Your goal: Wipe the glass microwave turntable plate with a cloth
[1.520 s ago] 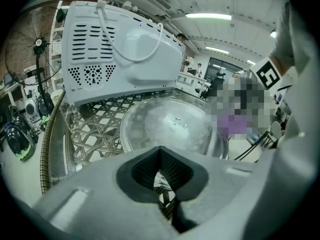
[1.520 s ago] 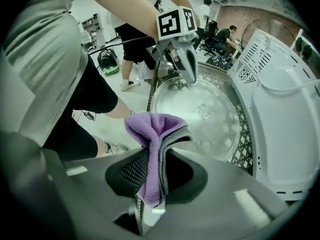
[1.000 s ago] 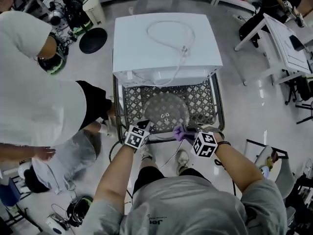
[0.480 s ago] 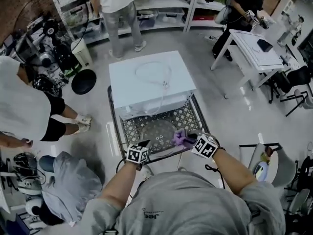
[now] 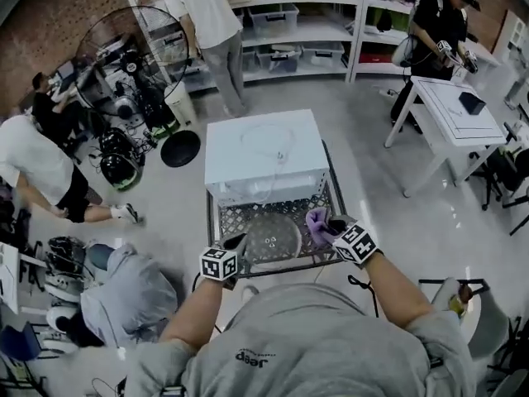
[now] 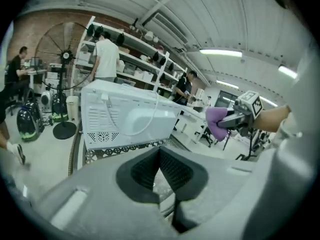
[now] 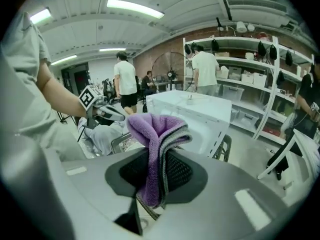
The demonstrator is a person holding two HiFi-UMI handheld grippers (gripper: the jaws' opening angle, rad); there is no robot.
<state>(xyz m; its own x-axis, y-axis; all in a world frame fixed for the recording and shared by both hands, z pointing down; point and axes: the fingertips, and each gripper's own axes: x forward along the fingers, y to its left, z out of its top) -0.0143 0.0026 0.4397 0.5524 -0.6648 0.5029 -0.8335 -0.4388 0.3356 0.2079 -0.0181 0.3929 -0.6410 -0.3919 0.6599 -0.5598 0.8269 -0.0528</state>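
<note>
The round glass turntable plate (image 5: 273,236) lies flat on the mesh shelf of a metal cart (image 5: 326,259), just in front of the white microwave (image 5: 264,155). My left gripper (image 5: 237,241) is shut and empty at the plate's left rim; in the left gripper view a patch of the plate (image 6: 164,184) shows below the closed pads. My right gripper (image 5: 328,222) is shut on a folded purple cloth (image 5: 316,220), held in the air over the plate's right side. The cloth (image 7: 157,149) stands up between the pads, with the microwave (image 7: 190,111) behind it.
A person crouches on the floor (image 5: 132,292) left of the cart. A large fan (image 5: 136,52) and storage shelves (image 5: 289,7) stand behind the microwave. A white table (image 5: 450,110) is at the right, and people stand near the shelves.
The head view has tilted up and shows more of the room. My right gripper has carried the cloth from the plate's near right rim up and farther back. The left gripper stays at the left rim.
</note>
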